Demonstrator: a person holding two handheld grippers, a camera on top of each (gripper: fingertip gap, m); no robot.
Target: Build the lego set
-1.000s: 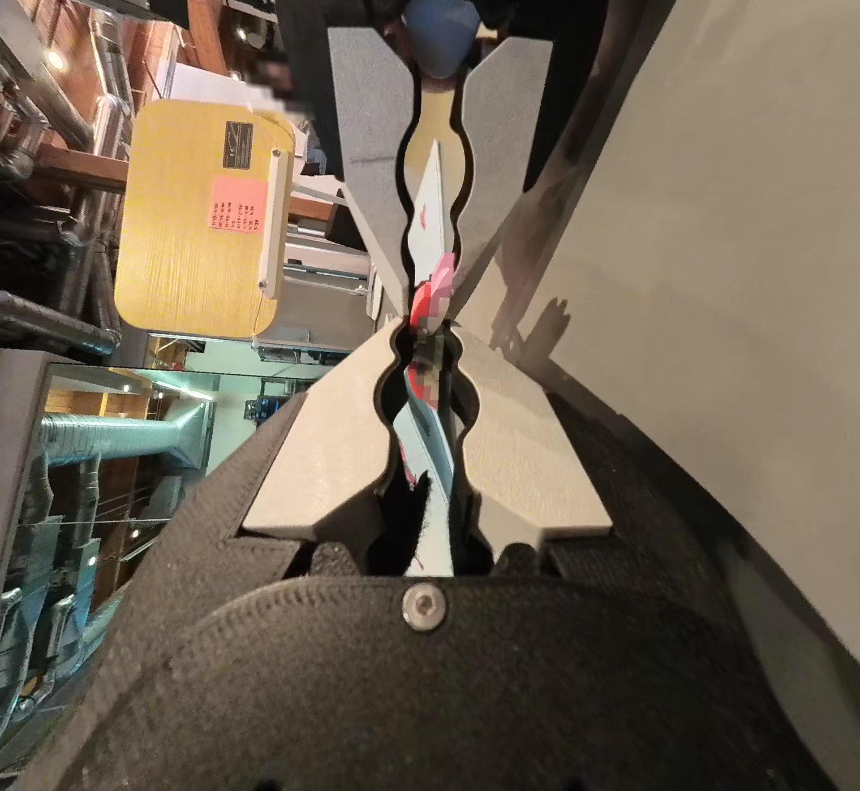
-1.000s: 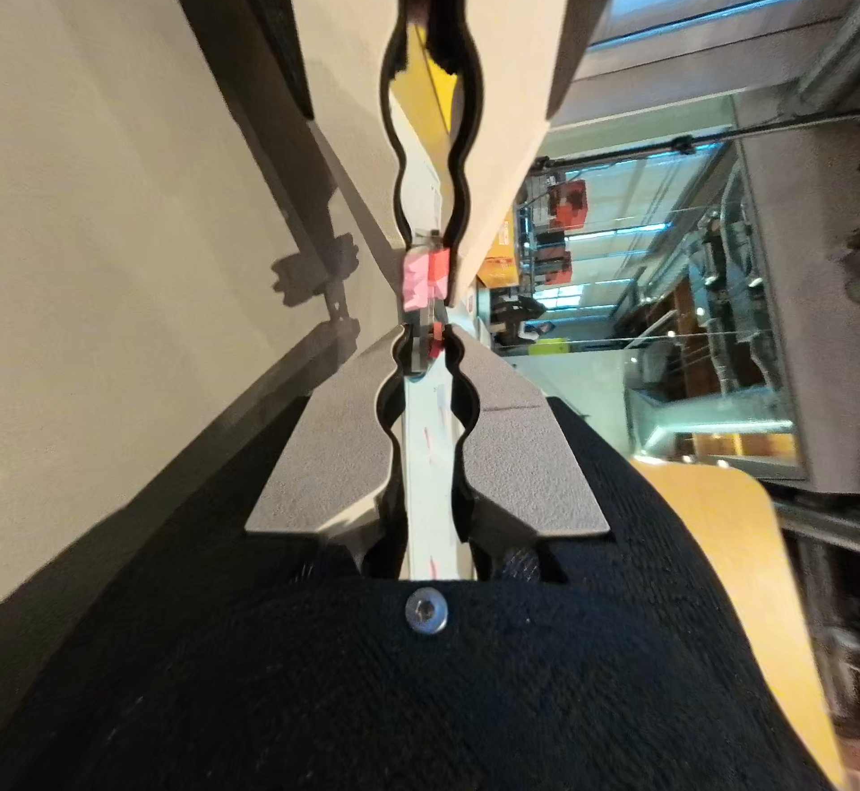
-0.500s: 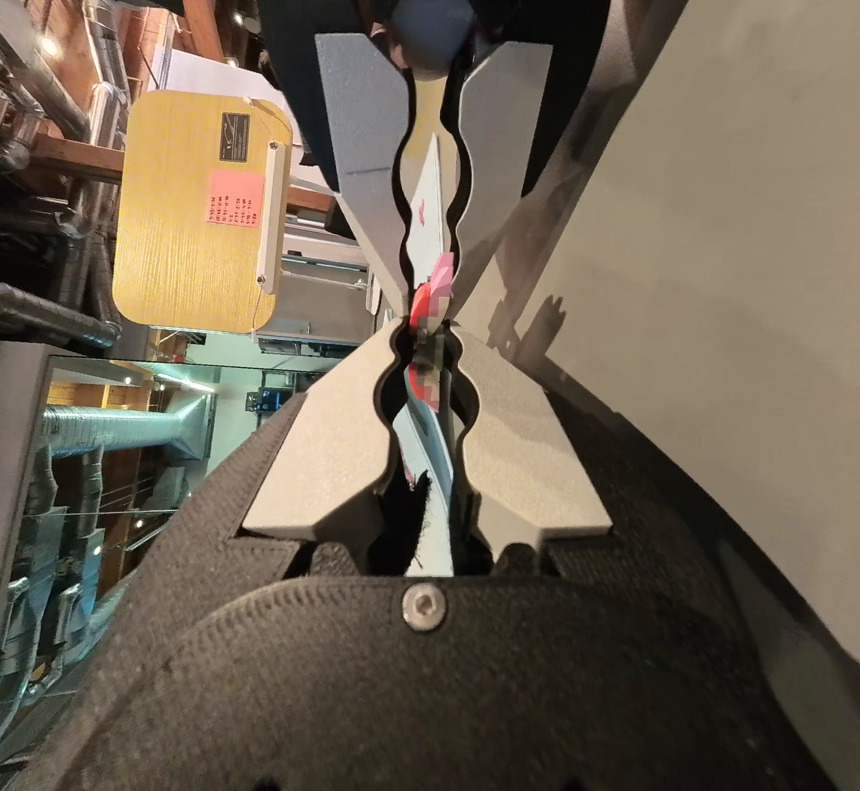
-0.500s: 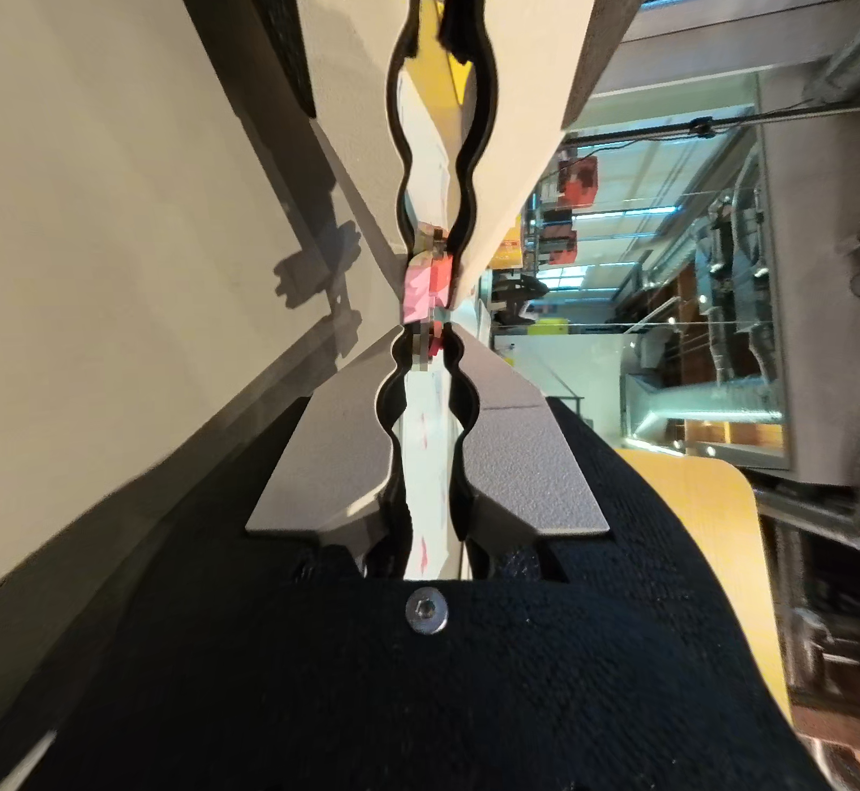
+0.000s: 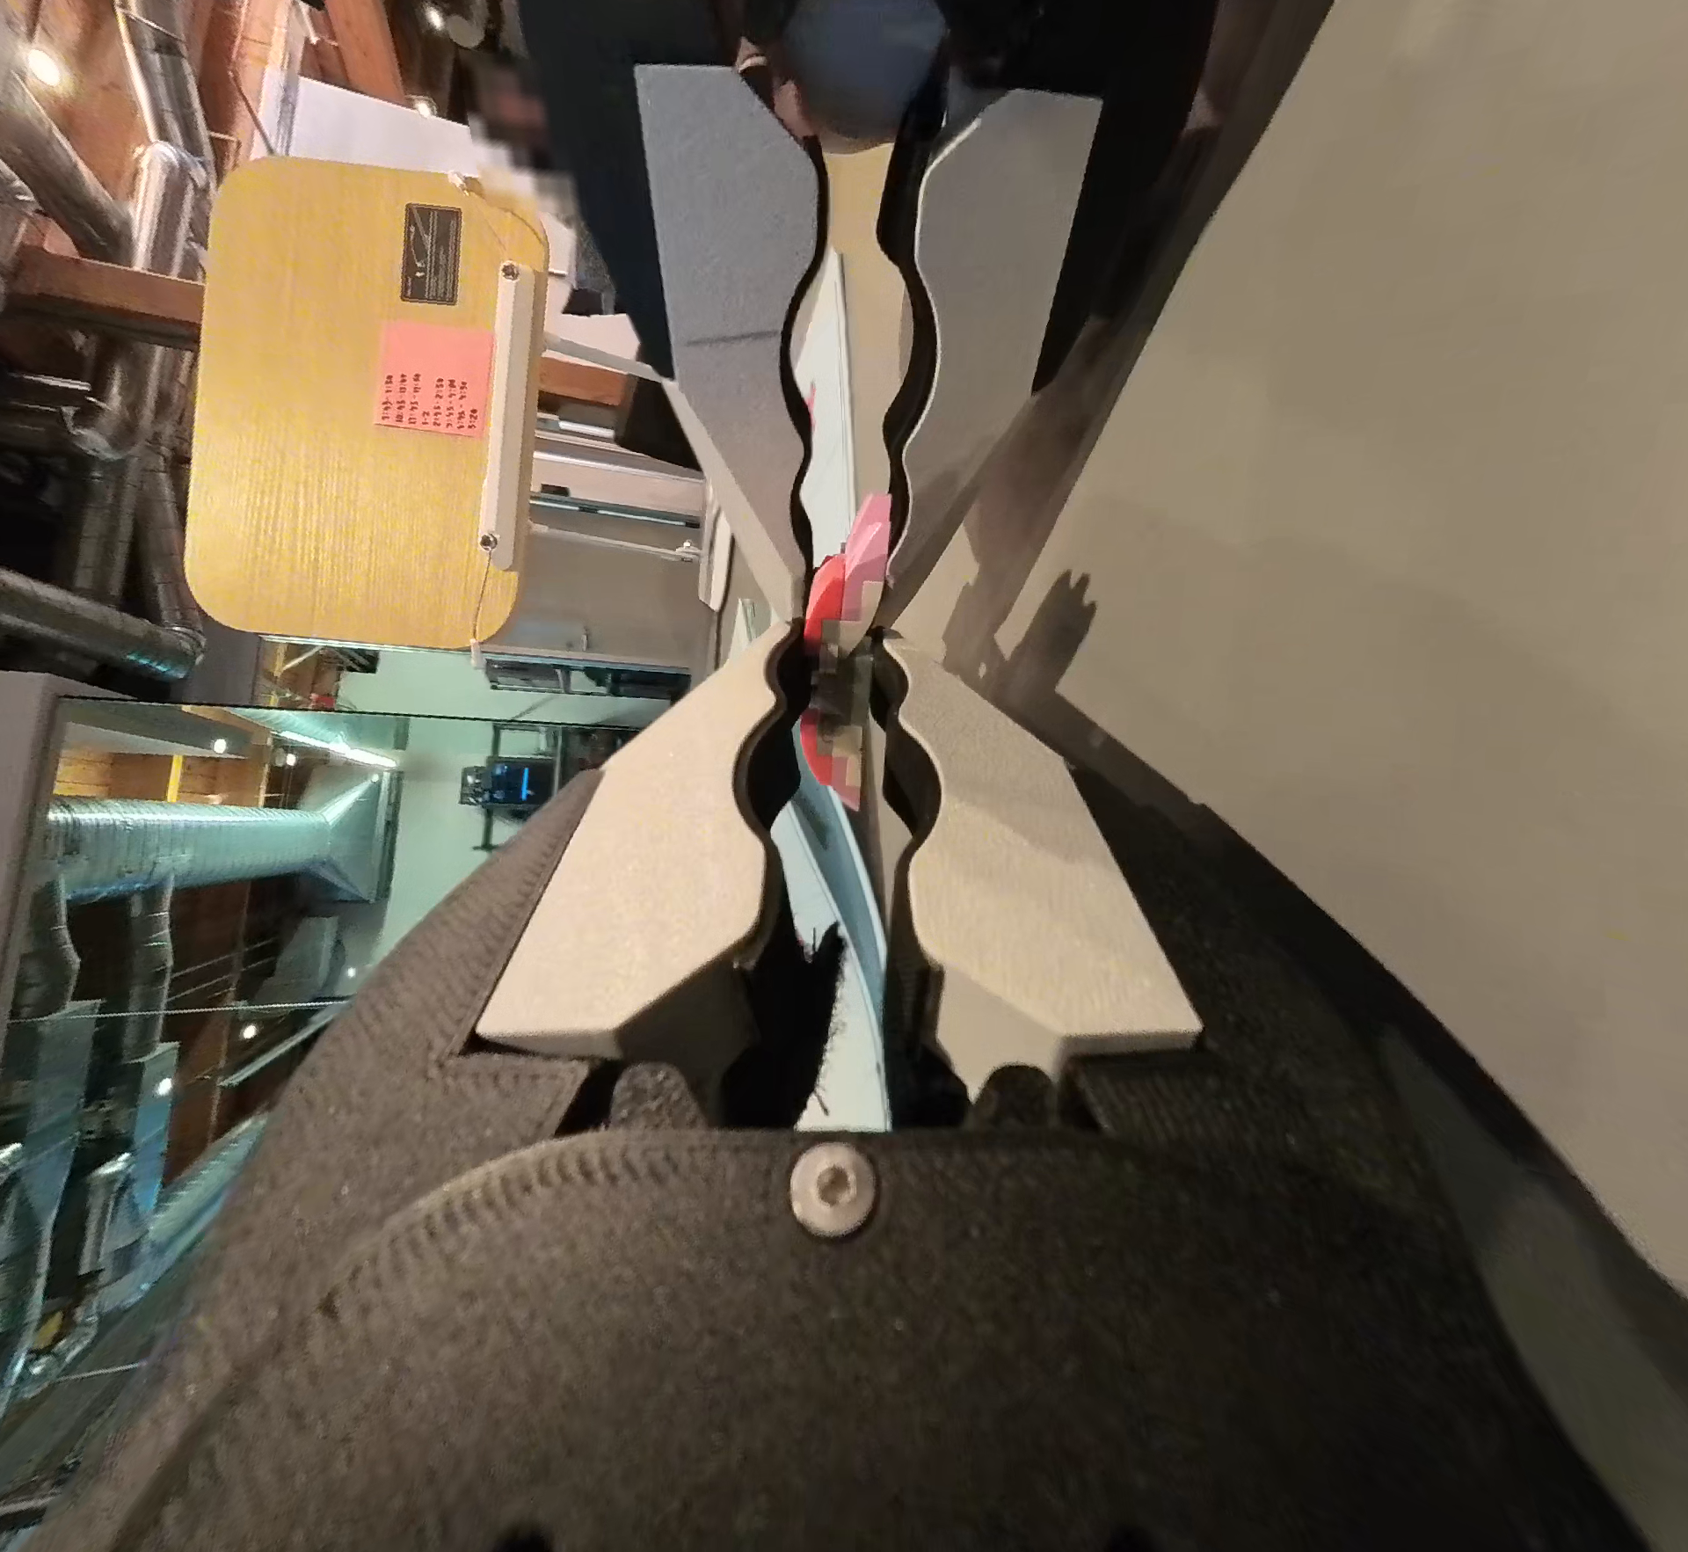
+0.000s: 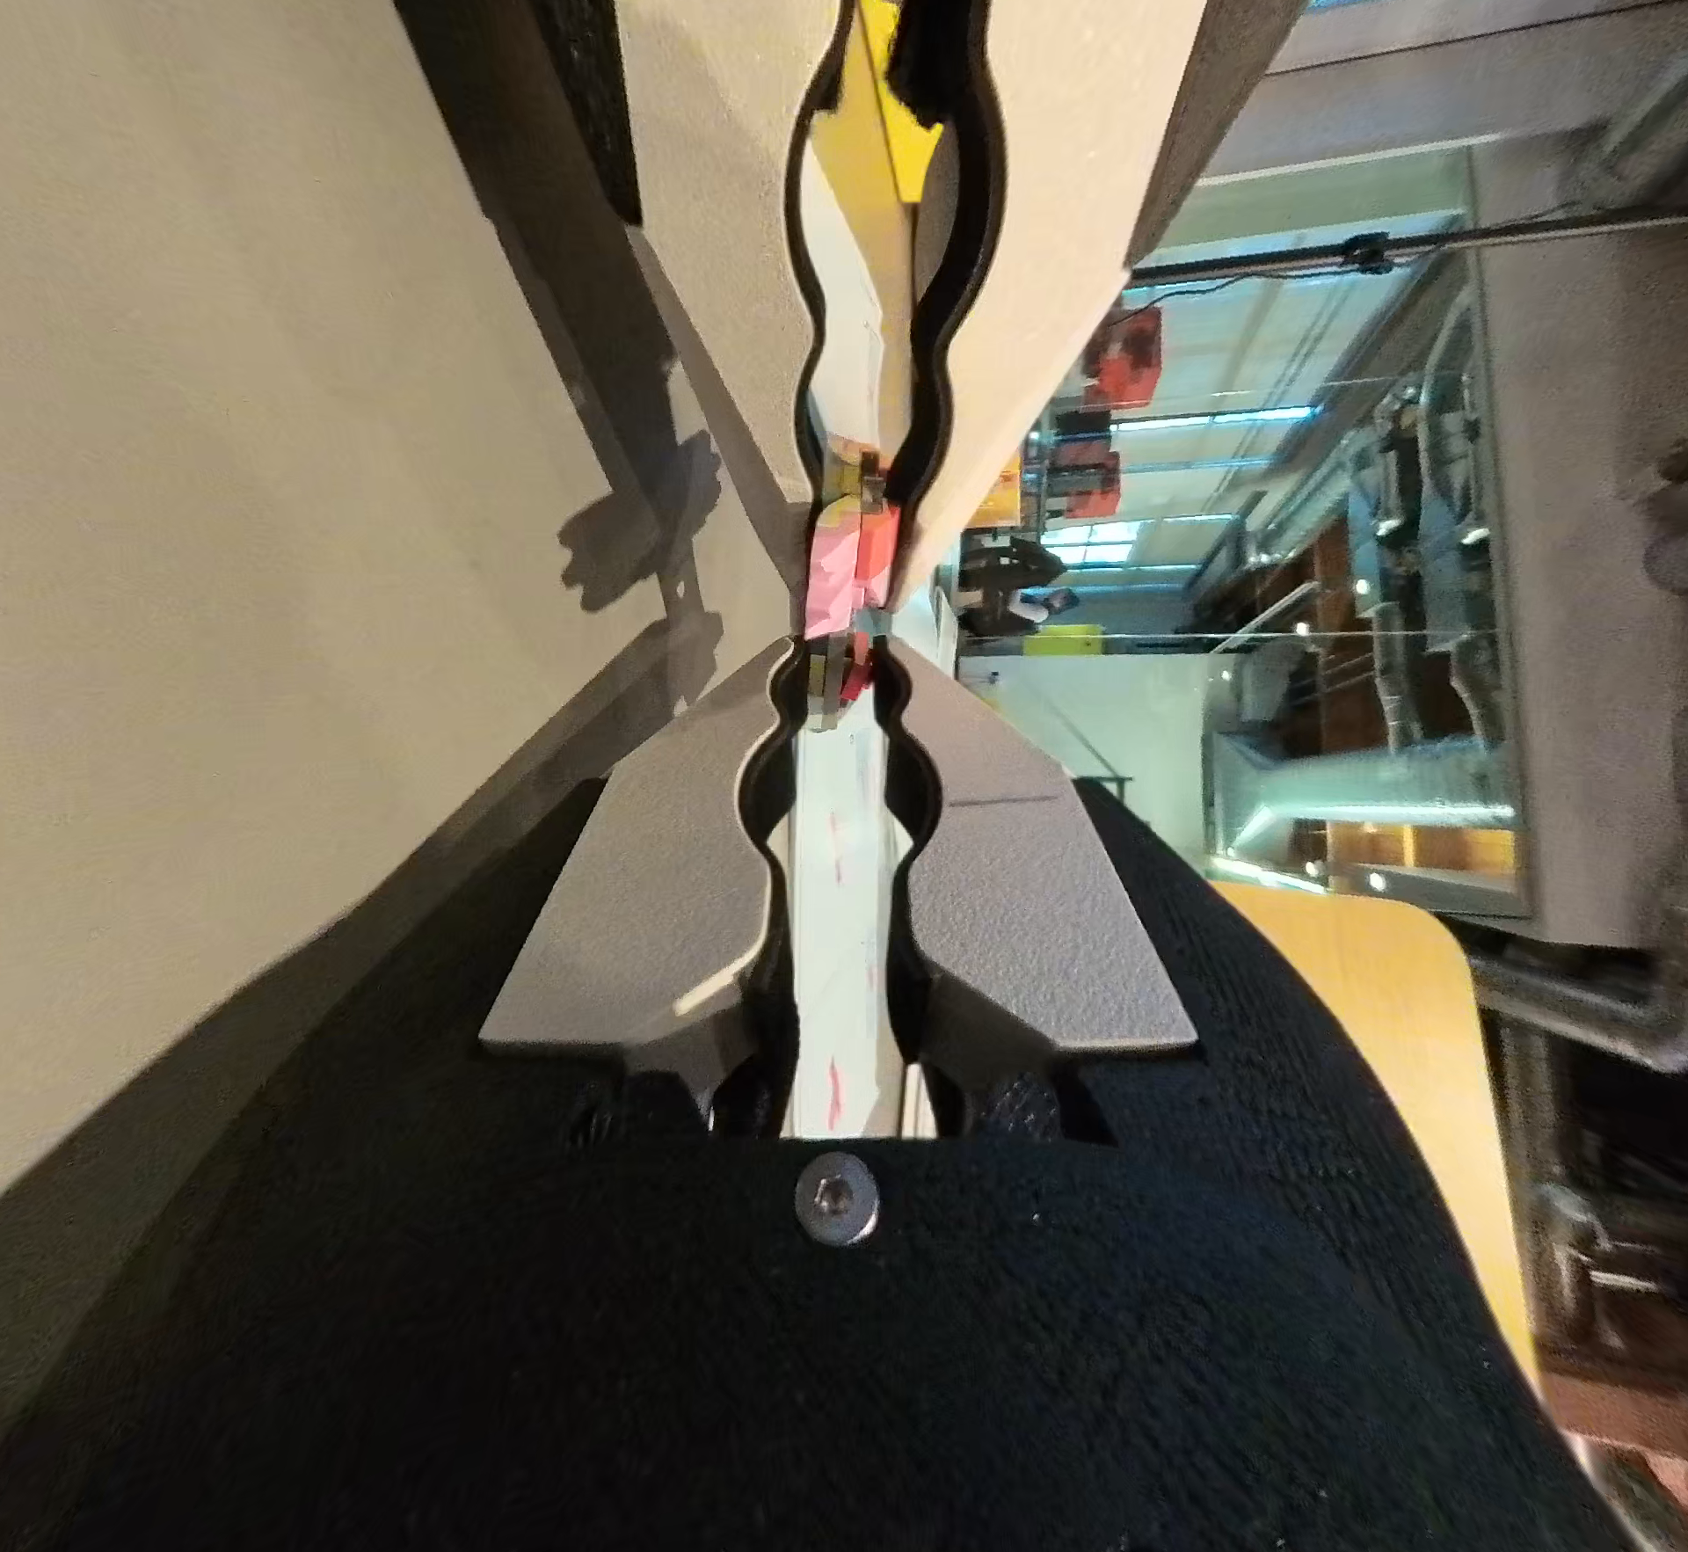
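Above the bench [image 5: 1370, 503], clear of its surface, the two grippers meet tip to tip, each nearly closed on its own end of a small lego cluster. The left gripper [image 5: 842, 668] pinches the red and dark piece [image 5: 836, 741] between its tips. The right gripper [image 6: 840, 668] pinches the same piece from the other side, where it shows as a thin grey and red part [image 6: 831, 686]. The pink piece [image 6: 833, 572] sits just past those tips, inside the facing gripper's narrow gap. How firmly each is clamped cannot be told; a mosaic patch hides part of the join. The pieces lie straight ahead of both grippers, on the line that runs from one gripper to the other, so neither is nearer. Pressing them together probably calls for a push along that shared line, with no twist. Paper [image 6: 840, 914] lies on the bench behind them.
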